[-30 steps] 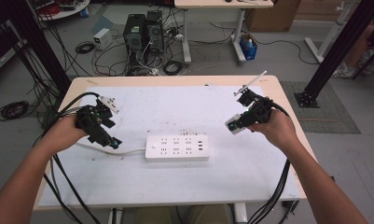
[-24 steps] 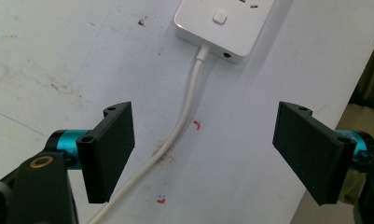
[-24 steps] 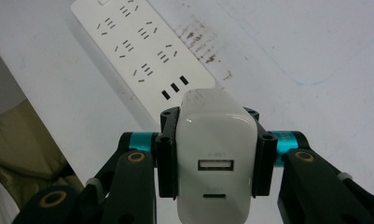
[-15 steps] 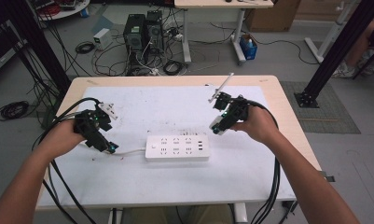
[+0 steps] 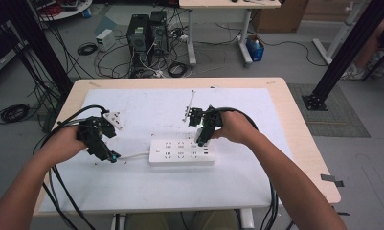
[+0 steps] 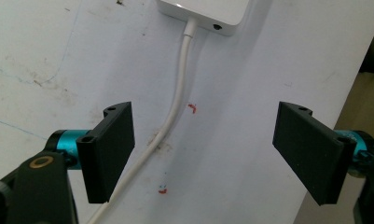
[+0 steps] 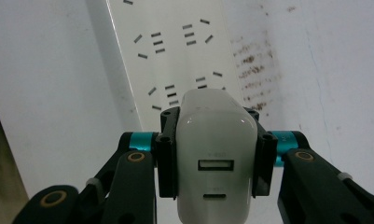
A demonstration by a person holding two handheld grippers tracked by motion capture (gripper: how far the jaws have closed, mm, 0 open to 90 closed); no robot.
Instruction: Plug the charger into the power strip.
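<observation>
A white power strip [image 5: 182, 152] lies mid-table, its several sockets facing up [image 7: 175, 46]. My right gripper [image 5: 200, 139] is shut on a white USB charger [image 7: 215, 154] and holds it just above the strip's right end. The charger's USB ports face the right gripper view's camera. My left gripper [image 5: 107, 155] stands open near the strip's left end. Between its pads [image 6: 107, 151] the strip's white cable [image 6: 175, 107] runs across the table, and neither pad touches it.
A white plug adapter [image 5: 114, 120] lies on the white mat [image 5: 146, 191] behind my left hand. Black gripper cables trail off the table's front and left. Computer towers [image 5: 146, 31] and loose wires sit on the floor beyond the far edge.
My right hand has carried the charger left and down, from the table's right side to the power strip's right end. The left hand has barely shifted.
</observation>
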